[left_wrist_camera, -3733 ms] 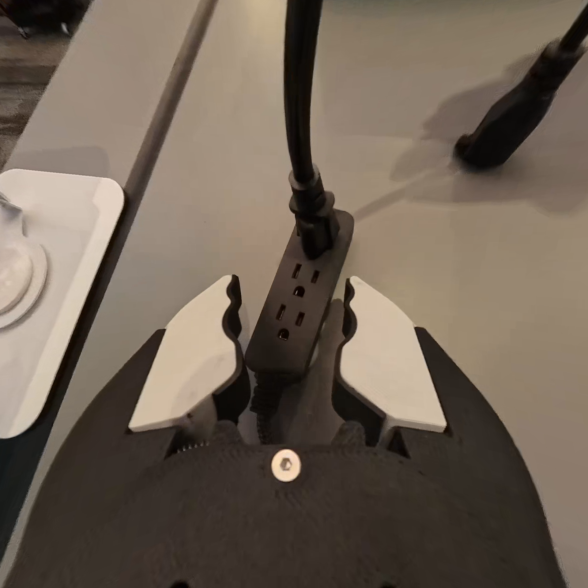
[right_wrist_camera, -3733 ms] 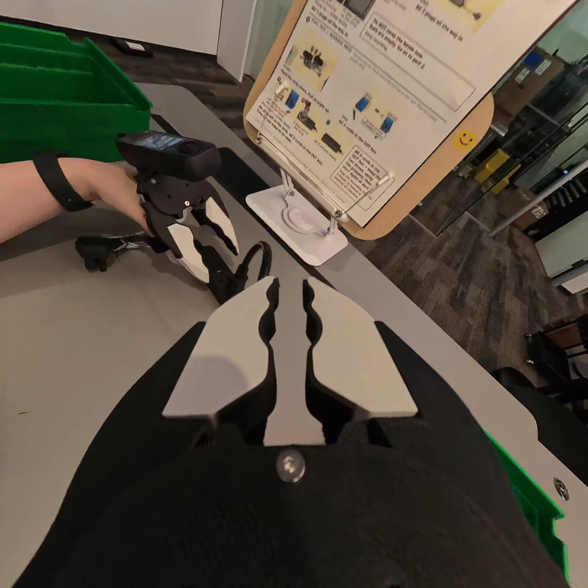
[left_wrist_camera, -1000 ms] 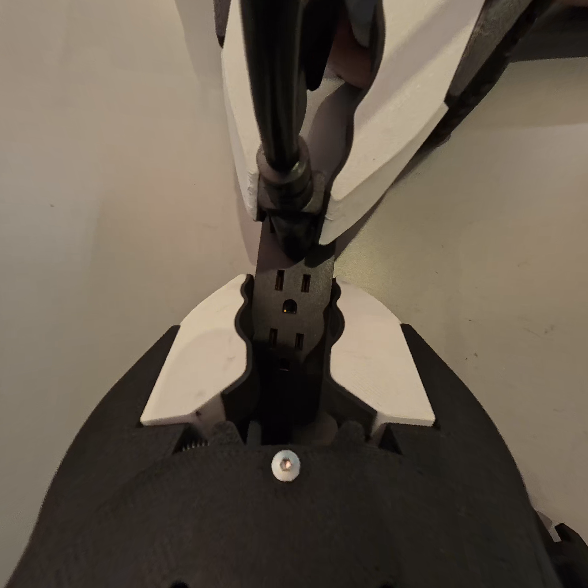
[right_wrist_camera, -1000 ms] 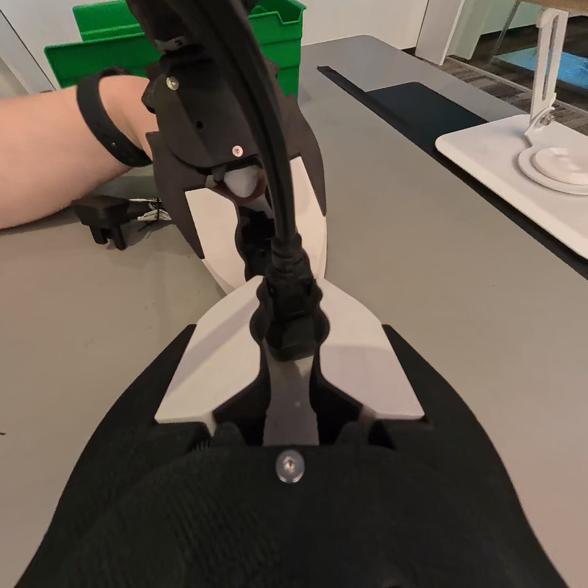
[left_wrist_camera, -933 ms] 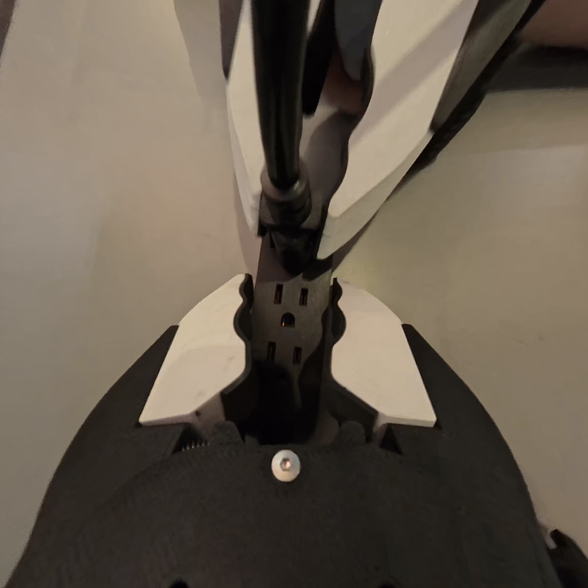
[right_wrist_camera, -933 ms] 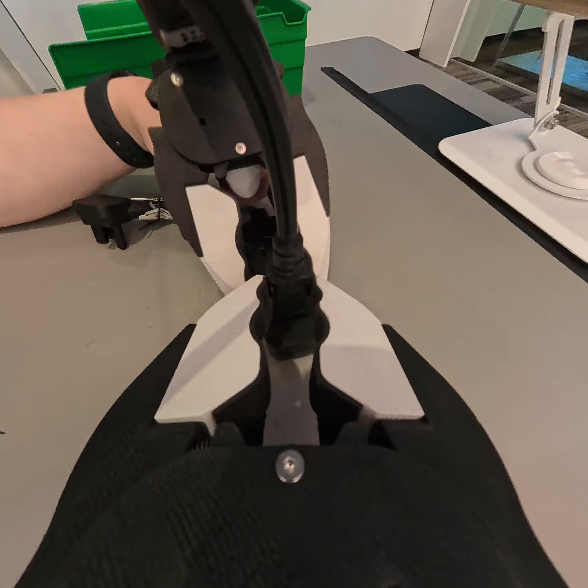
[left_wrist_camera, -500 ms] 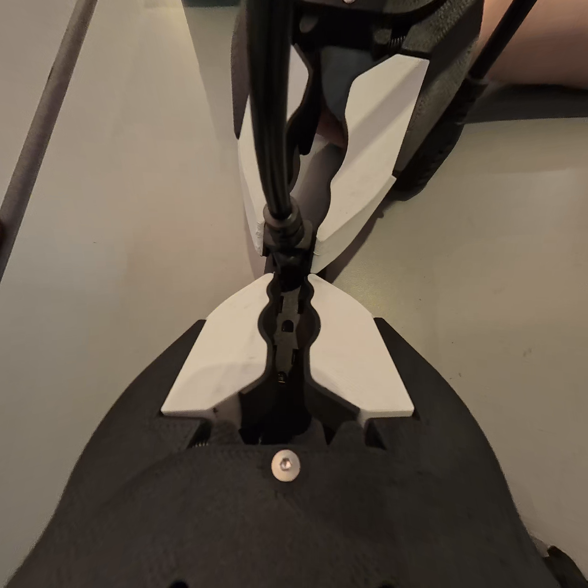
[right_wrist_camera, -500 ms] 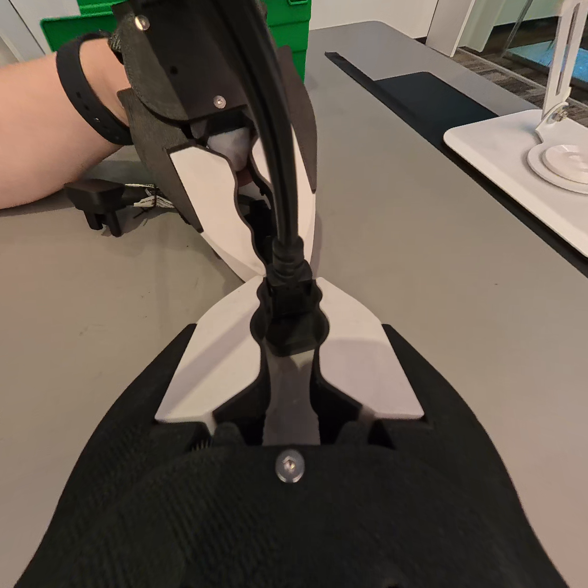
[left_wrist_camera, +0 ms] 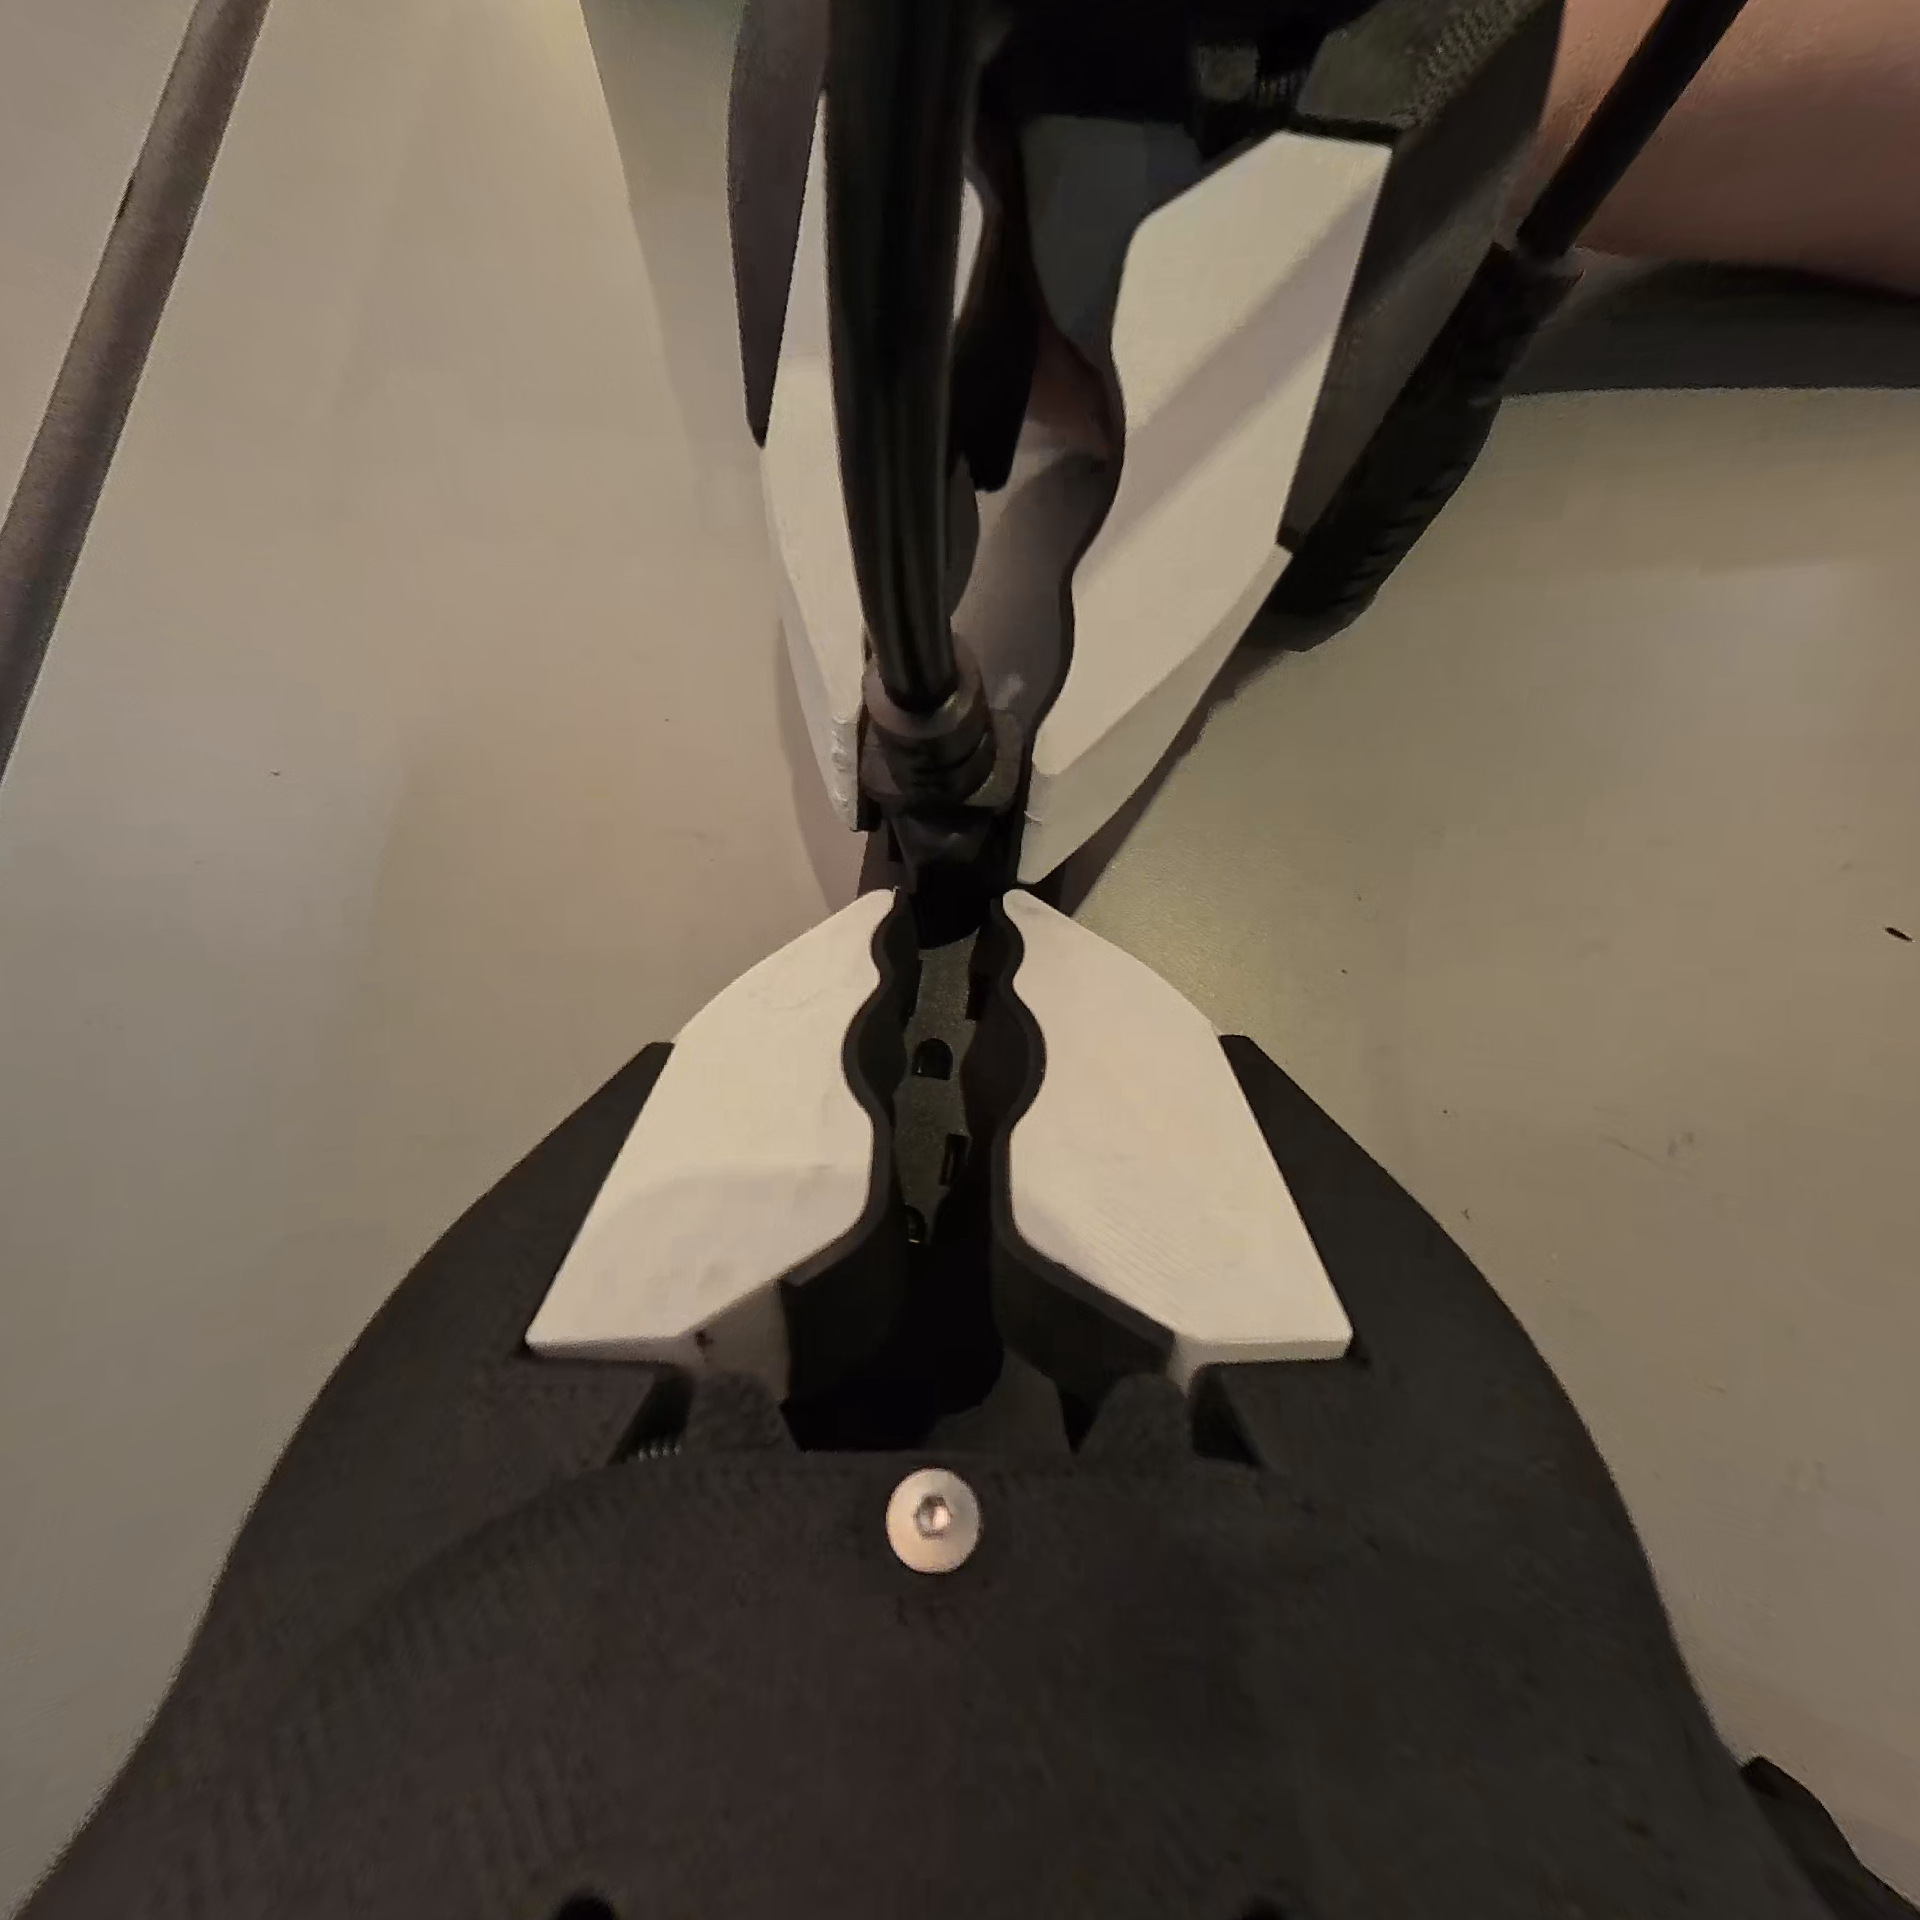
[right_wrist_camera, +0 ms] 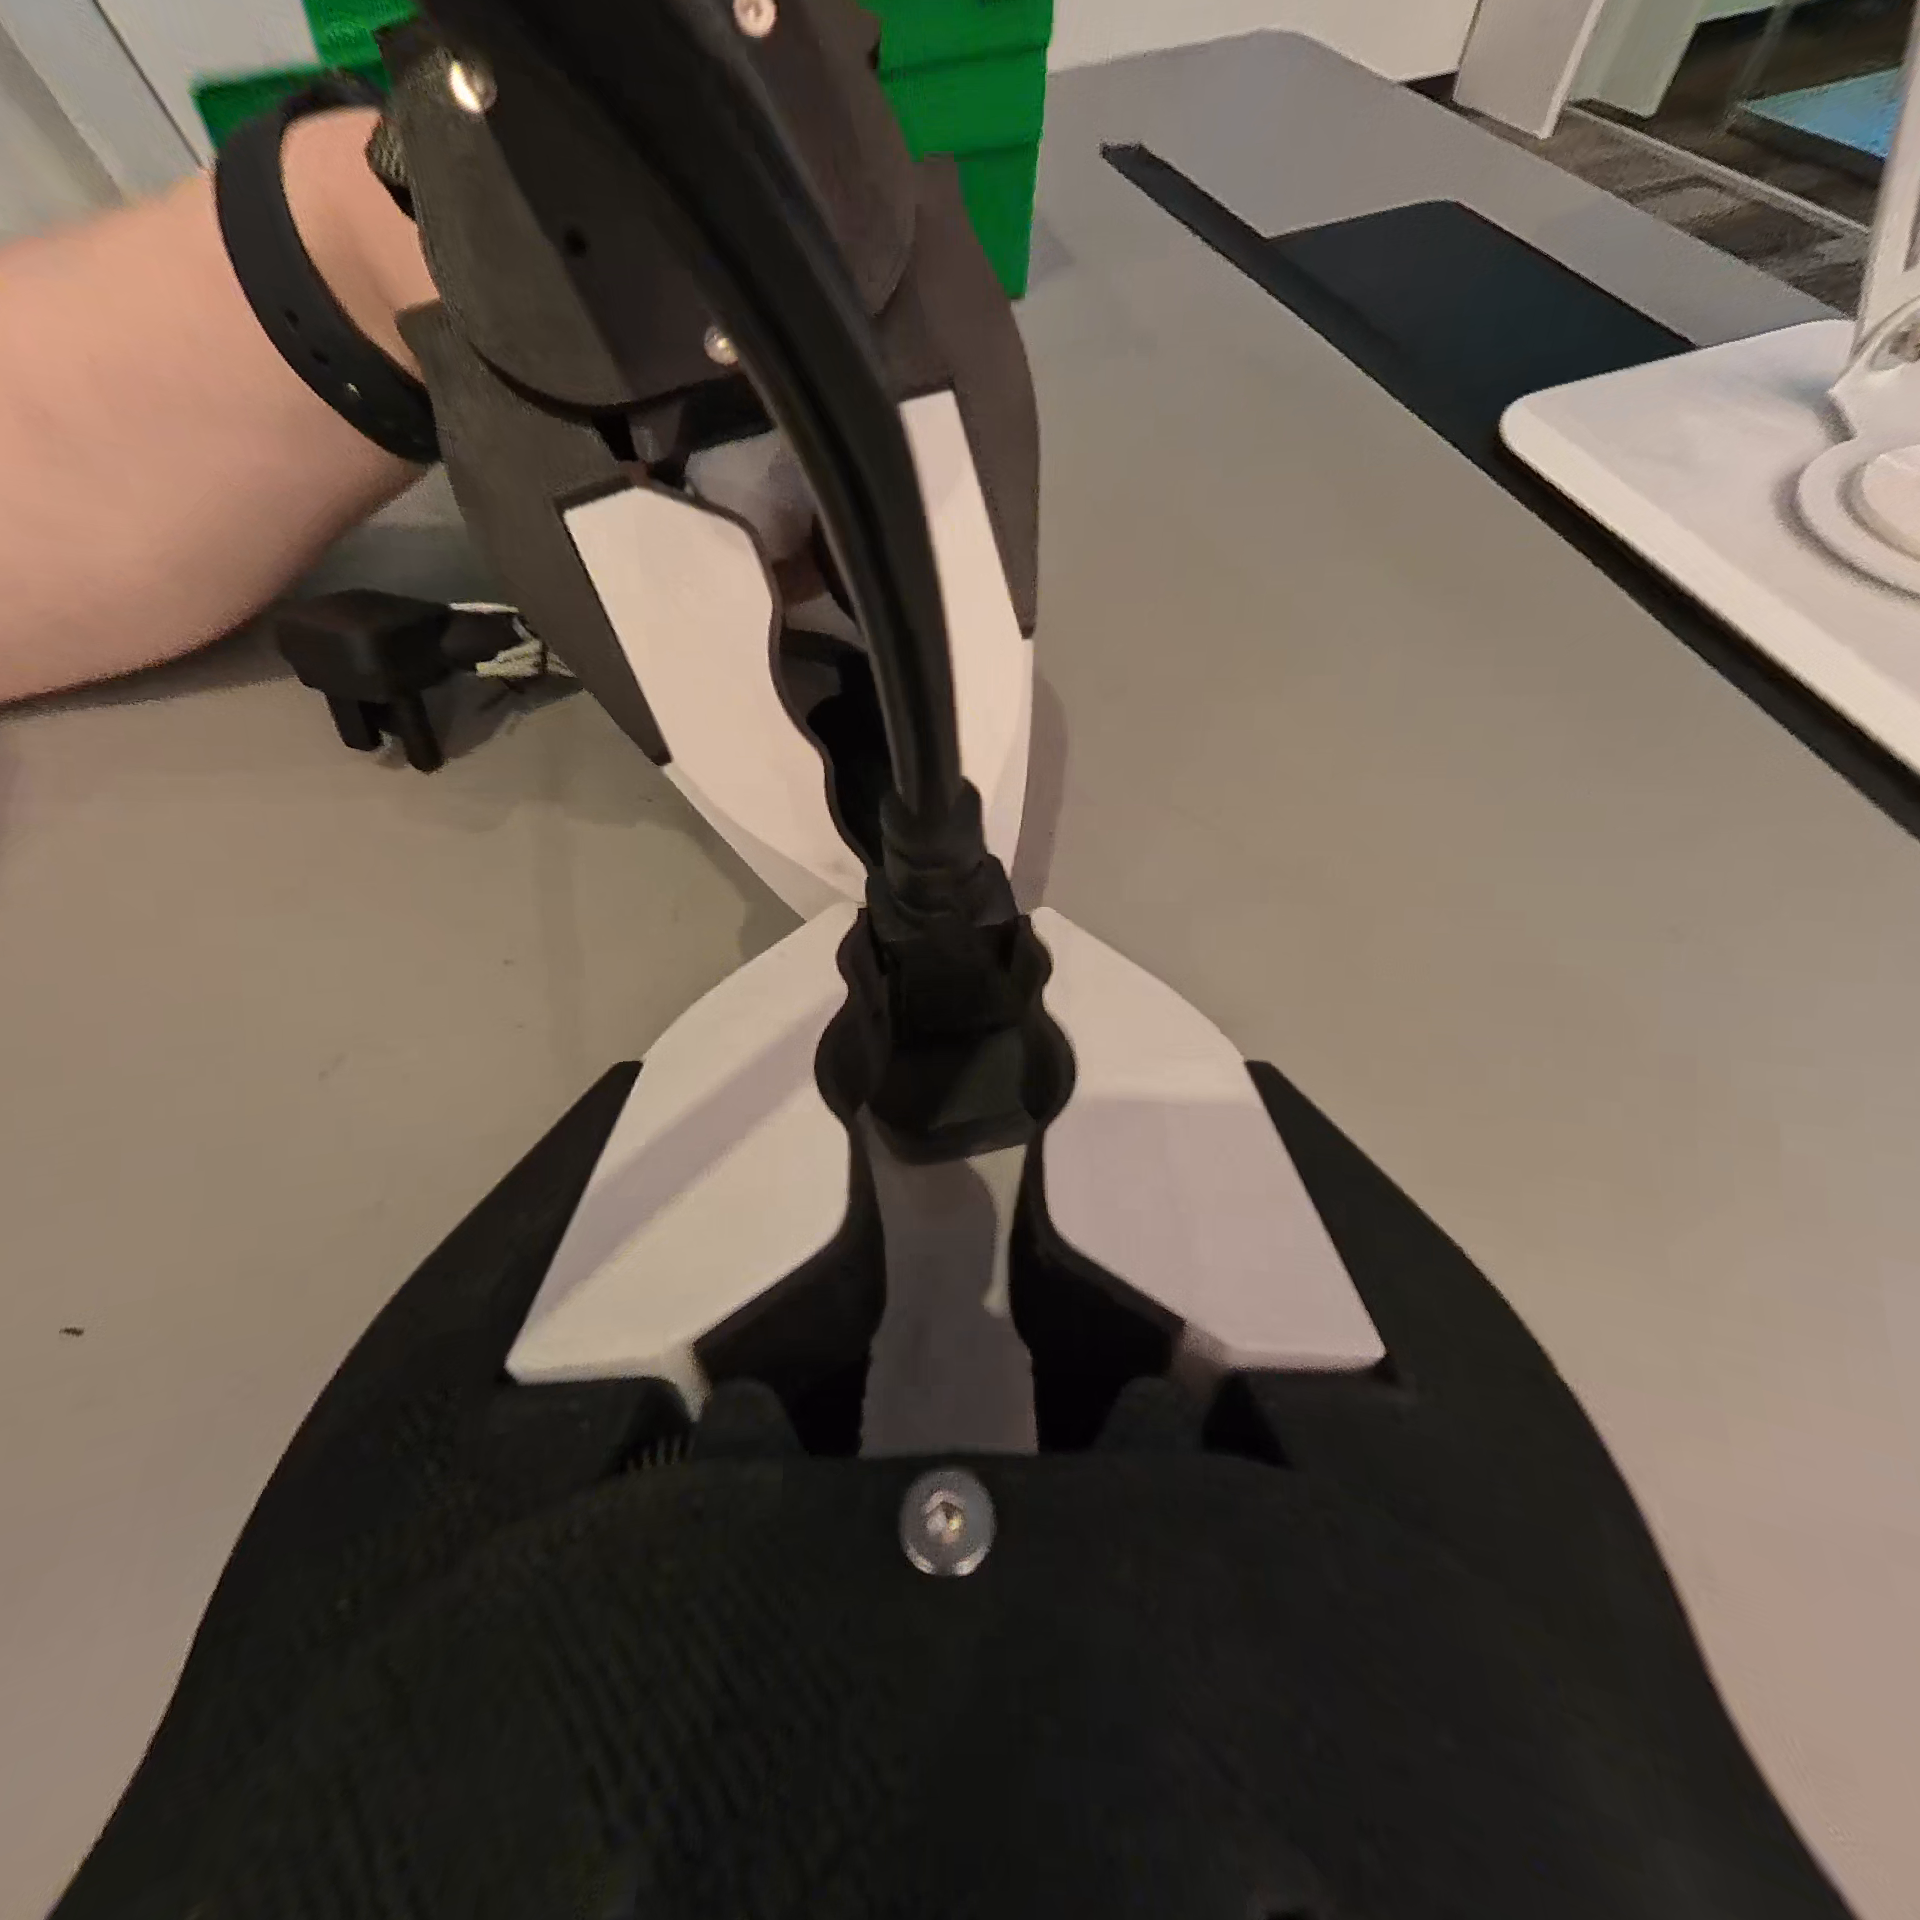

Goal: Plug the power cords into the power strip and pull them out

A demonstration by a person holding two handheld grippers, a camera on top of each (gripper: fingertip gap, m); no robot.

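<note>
Left gripper (left_wrist_camera: 940, 914) nearly closed over black power strip (left_wrist_camera: 935, 1091), sockets showing in the gap. Right gripper (right_wrist_camera: 945, 925) clenched on black plug (right_wrist_camera: 940, 997), cord (right_wrist_camera: 831, 416) rising toward 12 o'clock. Spare plug (right_wrist_camera: 364, 655) lying on grey table (right_wrist_camera: 1351, 779) at 10 o'clock.

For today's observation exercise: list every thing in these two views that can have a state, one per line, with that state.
Left gripper: shut on the black power strip.
Black power strip: held, sockets facing the camera.
Right gripper: shut on the black moulded plug.
Black moulded plug: gripped, cord arching upward.
Black spare plug: lying loose on the grey table.
</note>
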